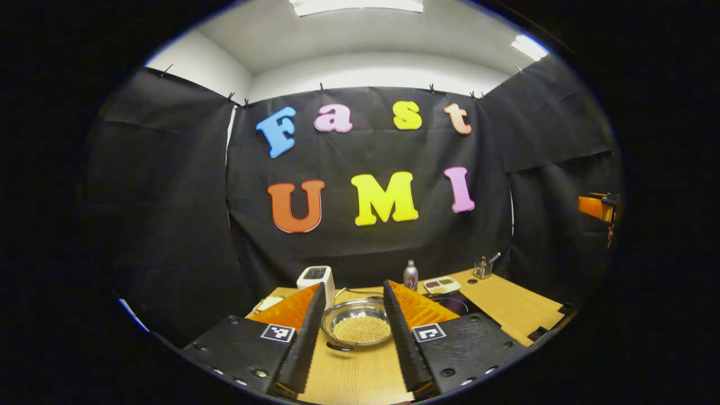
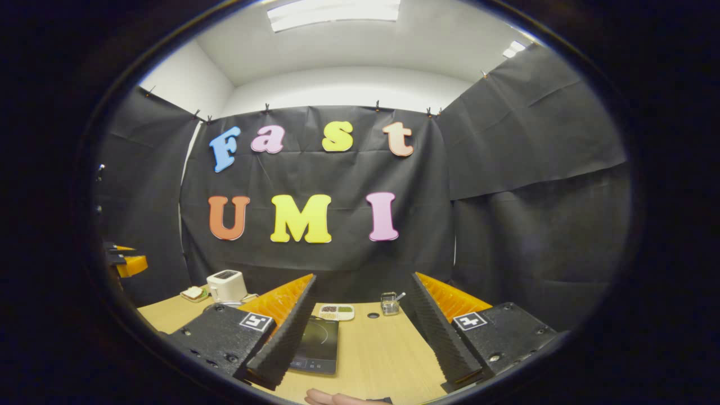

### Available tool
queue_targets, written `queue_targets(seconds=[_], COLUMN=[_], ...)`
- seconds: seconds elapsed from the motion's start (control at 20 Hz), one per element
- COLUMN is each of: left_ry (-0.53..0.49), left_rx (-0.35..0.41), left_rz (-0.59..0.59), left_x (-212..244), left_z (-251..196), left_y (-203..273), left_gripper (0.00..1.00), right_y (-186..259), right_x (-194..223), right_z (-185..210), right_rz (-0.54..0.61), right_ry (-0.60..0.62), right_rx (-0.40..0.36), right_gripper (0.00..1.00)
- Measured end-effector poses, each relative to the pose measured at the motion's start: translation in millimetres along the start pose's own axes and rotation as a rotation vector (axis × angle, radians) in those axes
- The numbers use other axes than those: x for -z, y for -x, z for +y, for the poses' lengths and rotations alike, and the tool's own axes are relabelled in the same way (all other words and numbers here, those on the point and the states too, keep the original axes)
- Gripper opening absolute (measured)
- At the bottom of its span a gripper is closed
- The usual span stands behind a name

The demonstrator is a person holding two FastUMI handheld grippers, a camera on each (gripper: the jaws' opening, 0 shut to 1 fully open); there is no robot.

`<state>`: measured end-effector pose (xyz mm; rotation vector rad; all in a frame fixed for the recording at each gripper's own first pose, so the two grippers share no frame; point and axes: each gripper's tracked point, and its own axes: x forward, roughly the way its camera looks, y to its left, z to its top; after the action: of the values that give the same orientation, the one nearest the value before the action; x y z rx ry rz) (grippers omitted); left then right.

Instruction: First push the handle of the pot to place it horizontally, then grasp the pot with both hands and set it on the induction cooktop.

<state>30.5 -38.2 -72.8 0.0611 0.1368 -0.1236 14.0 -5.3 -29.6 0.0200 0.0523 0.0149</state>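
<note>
Both fingers of the left claw (image 1: 354, 332) stand wide apart at the bottom of the left gripper view, holding nothing, and between them farther off sits the pot (image 1: 355, 322) on the table (image 1: 506, 304), a shallow metal pan with pale grains in it. Its dark handle (image 1: 340, 346) shows at the near rim, toward the camera and slightly left, so the pot's long axis seems to run roughly fore-and-aft from this claw, not yet crosswise. The right claw (image 2: 360, 329) is likewise spread wide and empty, with the induction cooktop (image 2: 318, 346) lying flat on the table between its fingers, bare on top. By this judgement nothing of the task is done: the handle push, the two-handed grasp and the transfer all remain.
</note>
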Motion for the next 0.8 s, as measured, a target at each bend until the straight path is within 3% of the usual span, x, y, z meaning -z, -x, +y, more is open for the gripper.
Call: queue_targets(seconds=[0.05,0.1,0.15,0.2,0.25,0.8], left_ry=[-0.012,-0.029,-0.028,-0.013,0.007,0.005], left_rx=[0.005,0.002,0.017,0.043,0.062,0.057], left_rz=[0.032,0.028,0.041,0.073,0.095,0.415], left_x=[10.4,9.5,12.7,23.0,31.6,146.3], left_z=[-1.8,-3.2,-4.8,-13.2,-19.5,-21.2], left_y=[-1.8,-6.5,-12.0,-15.2,-21.4,-96.8], left_gripper=[0.45,0.49,0.14,0.1,0.0,0.0], right_y=[0.1,0.5,0.4,1.2,2.1,-14.0], right_x=[-1.0,-3.6,-3.0,-1.8,-0.4,20.3], right_z=[-1.3,-2.6,-2.5,-3.4,-3.7,-9.7], right_rz=[-0.009,-0.019,-0.027,-0.029,-0.031,0.016], right_ry=[-0.012,-0.024,-0.03,-0.032,-0.034,-0.043], right_rx=[0.004,0.007,0.009,0.009,0.008,0.015], right_gripper=[0.99,0.99,0.99,0.99,0.98,0.99])
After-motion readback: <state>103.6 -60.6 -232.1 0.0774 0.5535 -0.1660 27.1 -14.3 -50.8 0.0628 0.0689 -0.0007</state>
